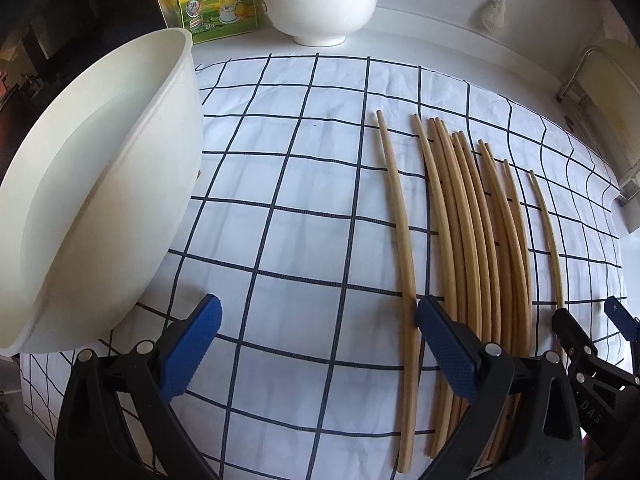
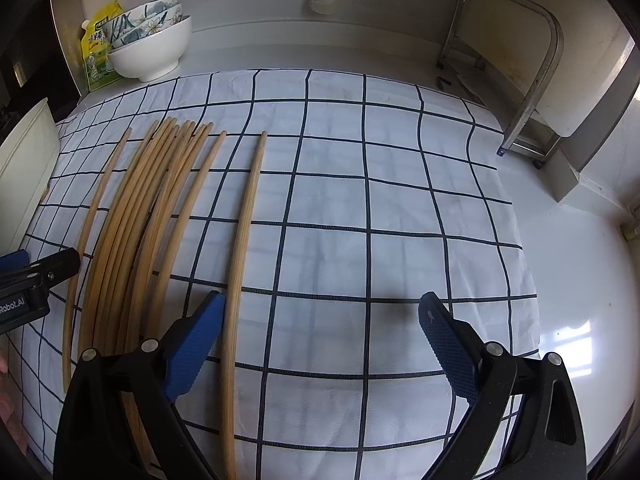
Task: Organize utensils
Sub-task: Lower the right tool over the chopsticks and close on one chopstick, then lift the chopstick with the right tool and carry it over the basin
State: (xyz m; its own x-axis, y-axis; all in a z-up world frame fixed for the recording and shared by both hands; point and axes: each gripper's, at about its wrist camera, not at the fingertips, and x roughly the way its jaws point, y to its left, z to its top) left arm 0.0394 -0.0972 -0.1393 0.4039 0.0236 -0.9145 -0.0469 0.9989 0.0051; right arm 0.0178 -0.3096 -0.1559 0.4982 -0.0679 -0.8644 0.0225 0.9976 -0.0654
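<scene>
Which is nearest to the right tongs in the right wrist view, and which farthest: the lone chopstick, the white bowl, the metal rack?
From the right tongs:
1. Lone chopstick, beside the left finger.
2. Metal rack, far right.
3. White bowl, back left corner; close to the rack in distance, hard to rank.

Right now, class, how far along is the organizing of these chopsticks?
Done: nothing visibly. The chopsticks all lie loose on the checked cloth. In hand: nothing; the left gripper and right gripper are open. Left: every chopstick, perhaps into the white tub.
</scene>
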